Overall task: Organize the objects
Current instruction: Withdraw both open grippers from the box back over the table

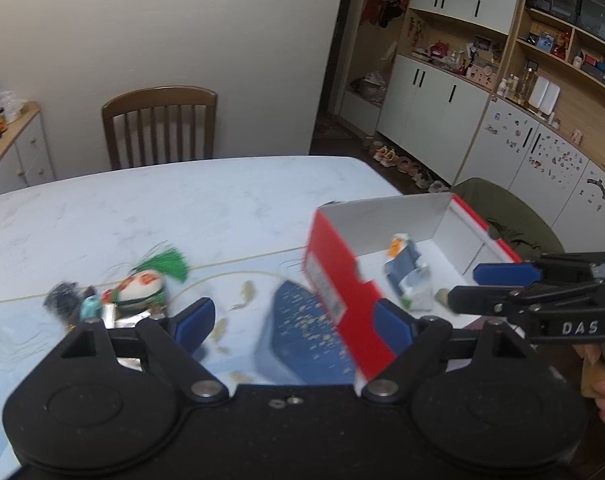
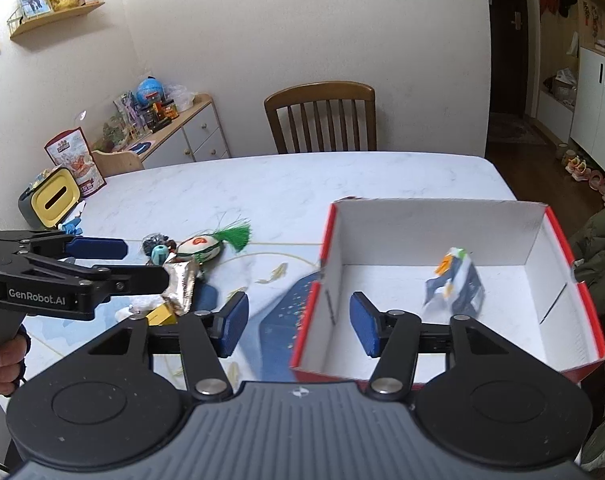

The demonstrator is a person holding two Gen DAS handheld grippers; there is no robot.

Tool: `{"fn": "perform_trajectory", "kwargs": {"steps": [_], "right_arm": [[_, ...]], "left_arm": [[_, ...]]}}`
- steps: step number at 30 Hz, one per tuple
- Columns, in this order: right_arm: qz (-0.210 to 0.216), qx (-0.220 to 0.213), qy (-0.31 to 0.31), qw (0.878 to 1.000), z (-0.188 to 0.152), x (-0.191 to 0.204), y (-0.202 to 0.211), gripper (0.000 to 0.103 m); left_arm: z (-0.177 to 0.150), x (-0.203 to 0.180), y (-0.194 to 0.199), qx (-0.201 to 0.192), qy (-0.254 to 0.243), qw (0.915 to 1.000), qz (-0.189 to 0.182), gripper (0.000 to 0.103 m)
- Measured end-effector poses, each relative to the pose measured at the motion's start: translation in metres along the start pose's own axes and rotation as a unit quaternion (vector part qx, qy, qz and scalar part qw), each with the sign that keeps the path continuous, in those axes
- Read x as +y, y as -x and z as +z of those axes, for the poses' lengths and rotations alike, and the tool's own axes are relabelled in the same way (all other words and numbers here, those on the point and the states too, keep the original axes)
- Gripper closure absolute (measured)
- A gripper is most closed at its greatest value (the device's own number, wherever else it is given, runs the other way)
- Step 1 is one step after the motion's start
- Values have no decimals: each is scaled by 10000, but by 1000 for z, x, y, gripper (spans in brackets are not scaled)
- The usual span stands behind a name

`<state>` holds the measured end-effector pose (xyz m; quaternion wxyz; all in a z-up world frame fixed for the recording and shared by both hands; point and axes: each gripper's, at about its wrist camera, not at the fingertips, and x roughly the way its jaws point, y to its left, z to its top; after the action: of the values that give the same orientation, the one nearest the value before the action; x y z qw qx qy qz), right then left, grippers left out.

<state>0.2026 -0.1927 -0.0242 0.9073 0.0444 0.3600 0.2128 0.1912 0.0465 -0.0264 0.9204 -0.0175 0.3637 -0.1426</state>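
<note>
Right wrist view shows one blue-white packet (image 2: 454, 284) already inside the red box (image 2: 558, 236). On the desk (image 2: 302, 184), the tasselled toy (image 2: 206, 246) and small items wait. Left hand-held gripper (image 2: 142, 264) and right hand-held gripper (image 2: 298, 324) stand wide open, empty.

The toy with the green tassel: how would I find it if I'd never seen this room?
Start at the pale marble table, then the red box with white walls. To its left lies a small pile of trinkets; the toy is the cream oval, the only one with a bright green tassel.
</note>
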Motion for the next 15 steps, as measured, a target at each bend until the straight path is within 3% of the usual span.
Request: {"fn": "perform_trajectory", "kwargs": {"steps": [9, 15], "right_arm": [[204, 181, 99, 9996, -14, 51, -16, 36], [318, 308, 218, 9988, -23, 81, -37, 31]], "left_arm": [[-22, 49, 17, -17, 132, 9996, 242, 2], [-32, 75, 19, 66, 197, 9992, 328, 1]]}}
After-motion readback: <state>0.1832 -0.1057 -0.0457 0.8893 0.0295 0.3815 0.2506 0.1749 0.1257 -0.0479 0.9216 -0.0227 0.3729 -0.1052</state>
